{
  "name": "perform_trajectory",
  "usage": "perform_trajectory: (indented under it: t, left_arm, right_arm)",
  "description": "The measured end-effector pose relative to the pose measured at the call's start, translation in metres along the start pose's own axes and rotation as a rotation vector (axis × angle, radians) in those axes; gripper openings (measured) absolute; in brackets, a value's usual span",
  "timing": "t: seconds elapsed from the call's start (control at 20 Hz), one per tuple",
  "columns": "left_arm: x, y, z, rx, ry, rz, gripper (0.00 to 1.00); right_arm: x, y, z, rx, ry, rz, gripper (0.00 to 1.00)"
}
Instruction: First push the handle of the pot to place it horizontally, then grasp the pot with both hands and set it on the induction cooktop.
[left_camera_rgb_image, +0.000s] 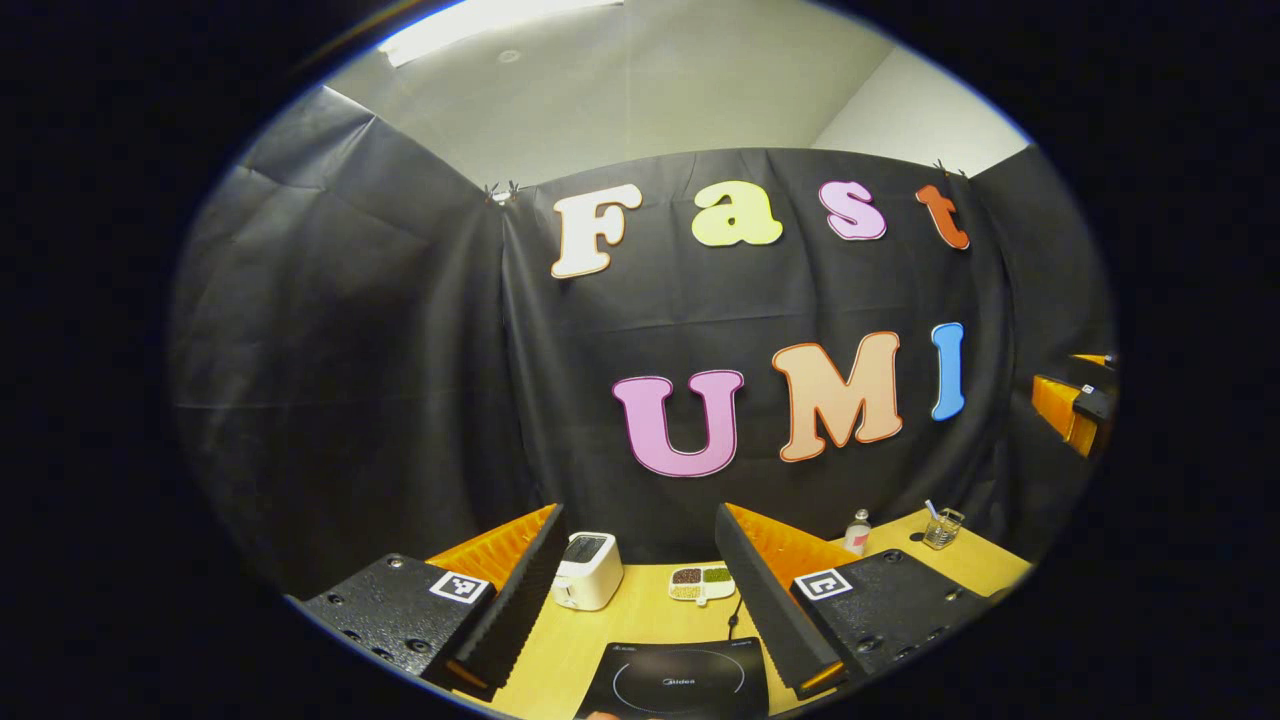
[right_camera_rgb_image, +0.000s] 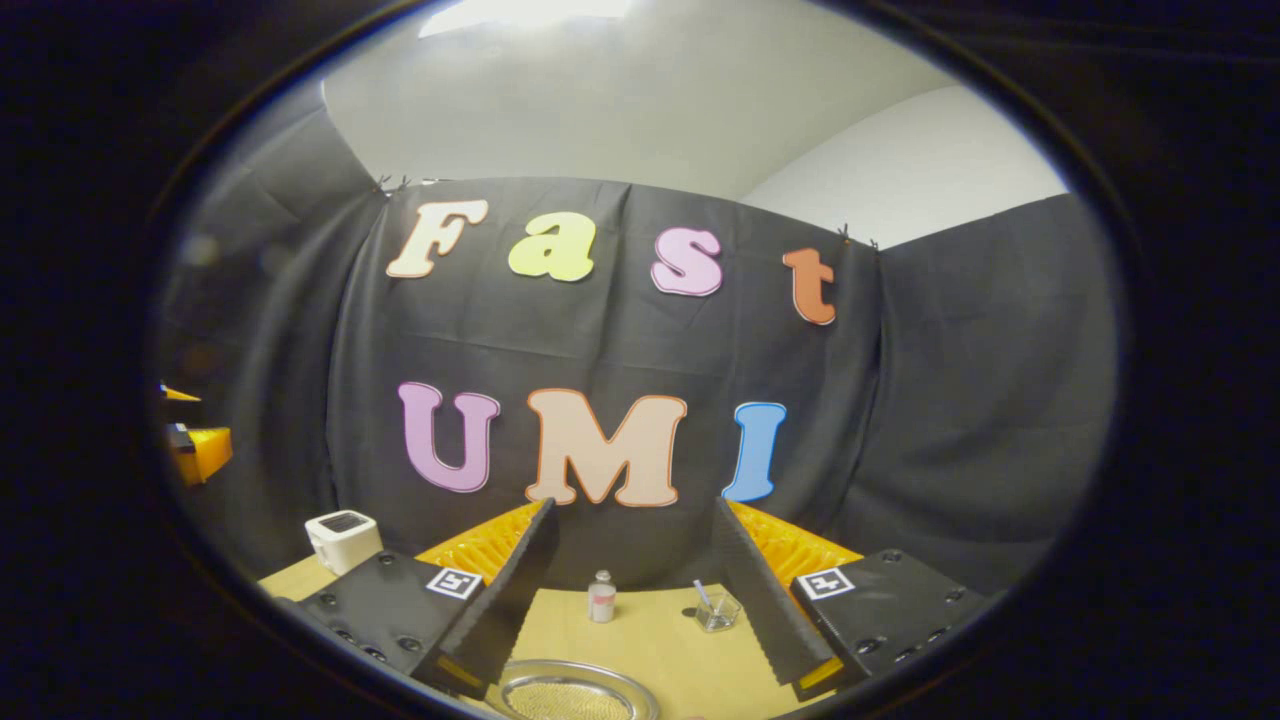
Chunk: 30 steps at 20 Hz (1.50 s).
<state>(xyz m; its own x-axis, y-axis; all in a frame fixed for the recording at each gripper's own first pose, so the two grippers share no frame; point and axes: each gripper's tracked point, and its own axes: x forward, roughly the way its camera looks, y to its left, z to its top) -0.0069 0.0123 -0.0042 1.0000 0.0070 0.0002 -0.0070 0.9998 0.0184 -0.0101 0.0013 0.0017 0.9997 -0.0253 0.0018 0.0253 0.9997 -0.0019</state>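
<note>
Light comes from above: a bright ceiling panel (left_camera_rgb_image: 480, 20) glows blown-out at the top left of the left gripper view, and another pale patch sits at the top centre of the right gripper view. The pale yellow wooden tabletop (left_camera_rgb_image: 650, 610) is evenly lit with soft, faint shadows. Fisheye distortion bends the straight wall edges, strongest toward the rims. The right gripper view is dimmer and softer, its left edge smeared and hazy. The round silver metal pot rim (right_camera_rgb_image: 570, 695) at bottom centre shows mild glare
</note>
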Motion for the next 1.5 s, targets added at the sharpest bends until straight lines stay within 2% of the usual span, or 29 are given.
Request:
perform_trajectory:
  t: [0.25, 0.35, 0.45, 0.5, 0.55, 0.8, 0.85, 0.95, 1.1, 1.25, 1.3, 1.5]
  left_arm:
    - [0.002, 0.001, -0.001, 0.001, -0.006, -0.009, 0.96]
    - [0.002, 0.001, -0.001, 0.0, -0.008, -0.009, 0.95]
    - [0.002, 0.002, -0.002, -0.005, -0.007, -0.01, 0.96]
    - [0.002, 0.001, -0.002, -0.006, -0.007, -0.011, 0.95]
    - [0.003, 0.0, -0.003, -0.008, -0.007, -0.014, 0.95]
    - [0.001, -0.002, -0.002, -0.009, -0.009, -0.018, 0.96]
    - [0.001, -0.002, -0.003, -0.008, -0.01, -0.02, 0.96]
    - [0.0, -0.003, -0.002, -0.004, -0.013, -0.022, 0.95]
    - [-0.001, -0.006, 0.0, 0.005, -0.02, -0.024, 0.95]
    - [-0.001, -0.007, 0.002, 0.017, -0.029, -0.027, 0.94]
    - [-0.001, -0.007, 0.002, 0.021, -0.031, -0.028, 0.96]
    - [-0.002, -0.01, 0.003, 0.018, -0.031, -0.035, 0.96]
  right_arm:
    - [-0.002, 0.001, -0.005, -0.002, 0.012, 0.0, 0.99]
    - [-0.002, 0.002, -0.007, 0.001, 0.023, 0.0, 0.95]
    - [-0.003, 0.002, -0.008, -0.005, 0.028, 0.004, 0.98]
    - [-0.005, 0.003, -0.007, -0.008, 0.029, 0.011, 0.77]
    - [-0.005, 0.003, -0.008, -0.011, 0.029, 0.014, 0.71]
    - [-0.009, -0.007, -0.009, -0.011, 0.035, -0.014, 0.08]
    - [-0.012, -0.003, -0.011, -0.005, 0.037, -0.001, 0.06]
    - [-0.011, 0.0, -0.016, 0.007, 0.05, 0.019, 0.12]
    - [-0.012, 0.0, -0.036, 0.006, 0.093, 0.038, 0.08]
    - [-0.014, 0.0, -0.063, 0.001, 0.149, 0.045, 0.08]
    - [-0.015, -0.002, -0.073, -0.006, 0.169, 0.044, 0.12]
    - [-0.024, -0.009, -0.119, -0.041, 0.25, 0.039, 0.11]
